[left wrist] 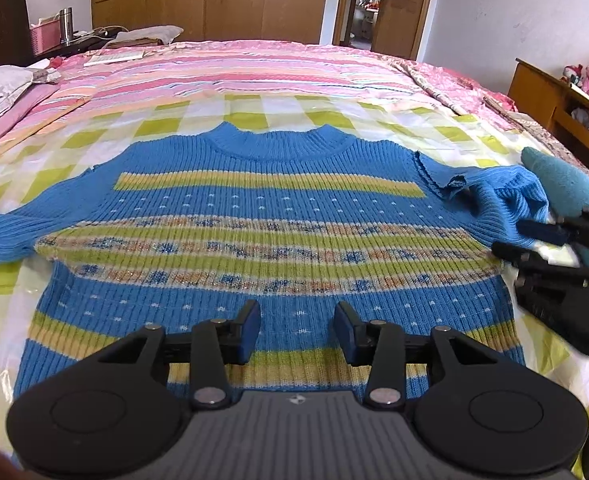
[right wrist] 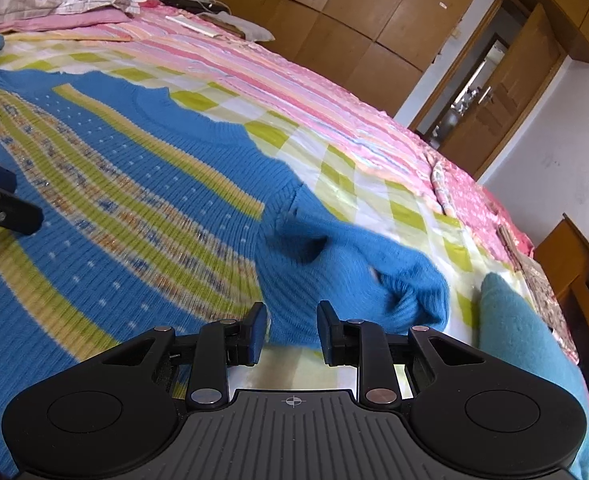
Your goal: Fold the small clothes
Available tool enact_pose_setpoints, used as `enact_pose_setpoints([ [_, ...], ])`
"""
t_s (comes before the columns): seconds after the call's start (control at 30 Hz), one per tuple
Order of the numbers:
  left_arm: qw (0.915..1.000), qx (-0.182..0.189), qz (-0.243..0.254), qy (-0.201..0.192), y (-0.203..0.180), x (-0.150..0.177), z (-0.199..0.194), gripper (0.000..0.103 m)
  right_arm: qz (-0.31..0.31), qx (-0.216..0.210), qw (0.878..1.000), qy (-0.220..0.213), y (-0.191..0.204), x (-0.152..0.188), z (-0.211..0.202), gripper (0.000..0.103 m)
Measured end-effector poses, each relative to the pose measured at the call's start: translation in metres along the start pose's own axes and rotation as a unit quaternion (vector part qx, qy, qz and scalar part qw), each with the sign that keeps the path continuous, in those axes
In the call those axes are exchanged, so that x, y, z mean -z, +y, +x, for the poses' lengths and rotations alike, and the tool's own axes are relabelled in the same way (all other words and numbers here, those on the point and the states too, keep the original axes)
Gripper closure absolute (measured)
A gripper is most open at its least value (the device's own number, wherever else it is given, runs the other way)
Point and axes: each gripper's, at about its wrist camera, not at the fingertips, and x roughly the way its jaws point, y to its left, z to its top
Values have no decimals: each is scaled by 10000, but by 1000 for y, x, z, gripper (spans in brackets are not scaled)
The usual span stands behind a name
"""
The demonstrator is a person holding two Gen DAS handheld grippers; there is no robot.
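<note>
Blue striped sweater lay flat on bed, front up. Left tongs spread, empty, over near hem. Right tongs part-spread at bunched right sleeve, pinching nothing. Risk: shallow bite dropping sleeve, or dragging body askew.

Blue striped sweater, front up.
We see it flat on the bed, one sleeve bunched.

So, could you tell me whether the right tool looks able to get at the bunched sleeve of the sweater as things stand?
Probably yes: the right tool points straight at the bunched sleeve, jaws apart with blue knit showing between them. Nothing lies in between; the left tool sits over the sweater's hem.
</note>
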Motion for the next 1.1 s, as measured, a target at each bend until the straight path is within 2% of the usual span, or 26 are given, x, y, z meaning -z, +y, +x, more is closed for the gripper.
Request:
enact_pose_setpoints([
  [0.1,10000,22,-54,-47,2,-2,0,56,238,21,9995,-197,-14,-7,-2,78],
  [0.2,9999,44,-90,-122,3,-3,-1,56,320,264,9989,-225,-30,-13,9,78],
  [0.3,9998,66,-97,-180,2,-4,-2,56,31,420,9987,-282,-33,-19,22,78],
  [0.33,9997,77,-105,-189,2,-4,-1,56,-108,447,9984,-329,-32,-20,25,75],
  [0.47,9996,122,-120,-209,1,-4,1,56,-902,500,9936,-470,-19,-24,35,73],
  [0.6,9997,152,-71,-187,-1,-2,3,56,-1322,344,9902,-278,-12,-29,55,74],
  [0.73,9996,189,-104,-205,3,-3,2,56,-1402,245,9898,-86,-12,-36,67,79],
  [0.87,9992,222,-207,-261,9,-5,-2,56,-1297,118,9915,39,-15,-44,63,96],
  [0.9,9991,230,-226,-274,10,-5,-3,56,-1179,85,9930,47,-17,-46,59,103],
  [1.1,9982,278,-332,-406,20,-8,-12,56,-358,-219,9991,-49,-36,-68,31,103],
])
